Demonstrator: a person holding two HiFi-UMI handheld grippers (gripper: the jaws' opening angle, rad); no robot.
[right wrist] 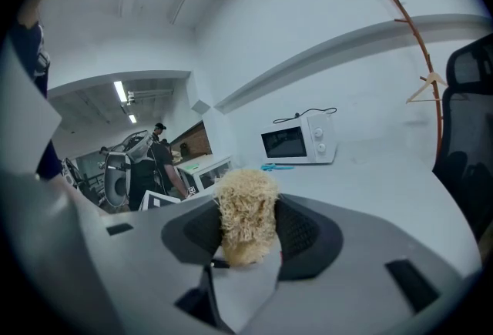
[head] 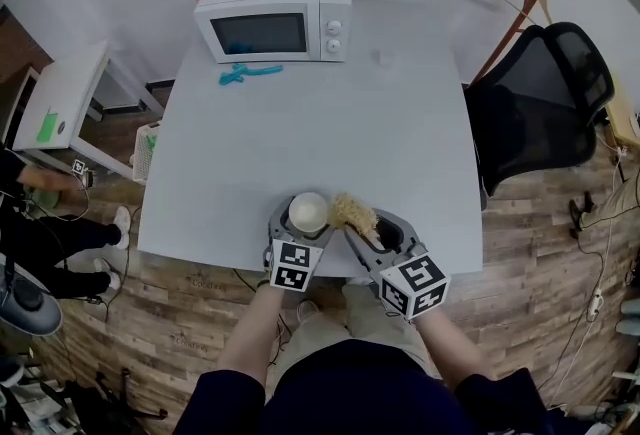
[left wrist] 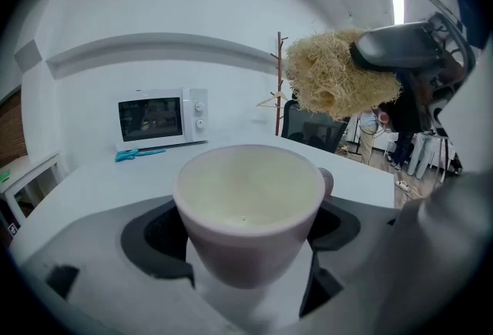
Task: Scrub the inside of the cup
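Here the left claw (head: 306,215) is closed on the sides of the pale cup (left wrist: 250,206), which stands upright over the near edge of the table (head: 400,143). That grip leaves the mouth open to the top and probably braces the cup against the rubbing to come. I cannot tell whether its base rests on the table. The right claw (right wrist: 246,237) is clamped on a straw-coloured fibre scrubber (head: 353,213), pinched low so that a bushy tuft sticks out past the jaws, likely so that fibre rather than jaw reaches the inner wall. The scrubber hangs just beside and above the rim, not yet inside. The inside looks bare, so scrubbing seems about to begin.
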